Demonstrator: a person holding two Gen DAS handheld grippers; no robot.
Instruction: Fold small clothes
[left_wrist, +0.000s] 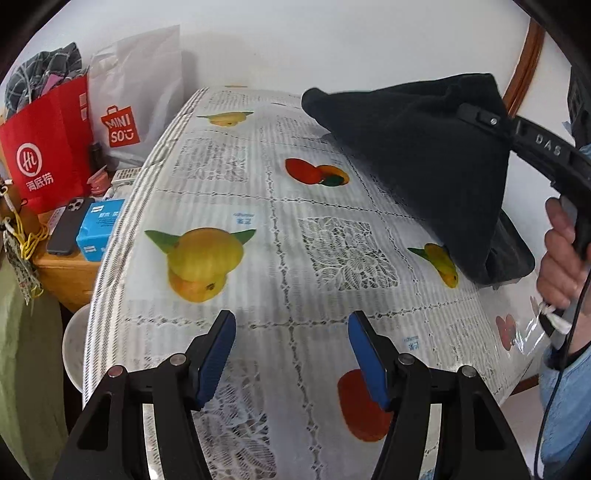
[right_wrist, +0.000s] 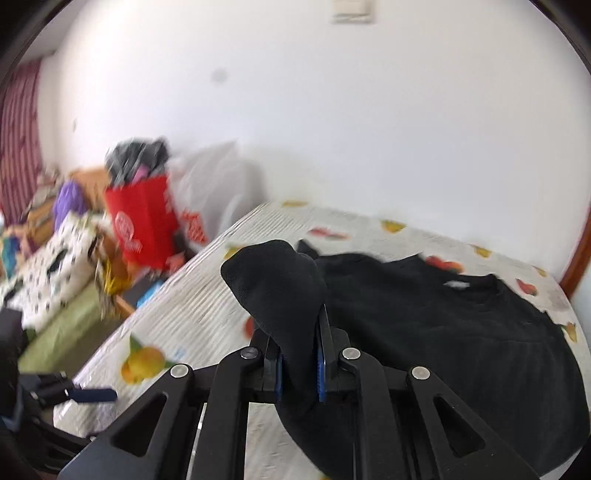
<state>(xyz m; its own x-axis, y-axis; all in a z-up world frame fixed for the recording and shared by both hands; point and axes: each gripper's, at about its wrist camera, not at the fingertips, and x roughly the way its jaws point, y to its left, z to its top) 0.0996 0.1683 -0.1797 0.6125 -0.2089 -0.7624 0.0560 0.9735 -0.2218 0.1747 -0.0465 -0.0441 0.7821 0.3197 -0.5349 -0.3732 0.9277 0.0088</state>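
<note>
Your right gripper (right_wrist: 300, 363) is clamping a lifted corner of the black garment (right_wrist: 443, 332) on the fruit-print tablecloth (left_wrist: 258, 229); your left gripper (left_wrist: 291, 354) is hovering unclenched, empty, leftward of it.

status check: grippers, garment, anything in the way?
Right hand-held gripper shut on black garment, one part lifted off table. Left hand-held gripper open, nothing between its jaws. Nothing in the way.

- Black garment (left_wrist: 417, 155), upper right.
- White lace-patterned cloth with yellow and red fruit prints on the surface (left_wrist: 258, 221).
- Red bag (left_wrist: 48, 147), upper left.
- Blue pads (left_wrist: 218, 354) on the jaws.
</note>
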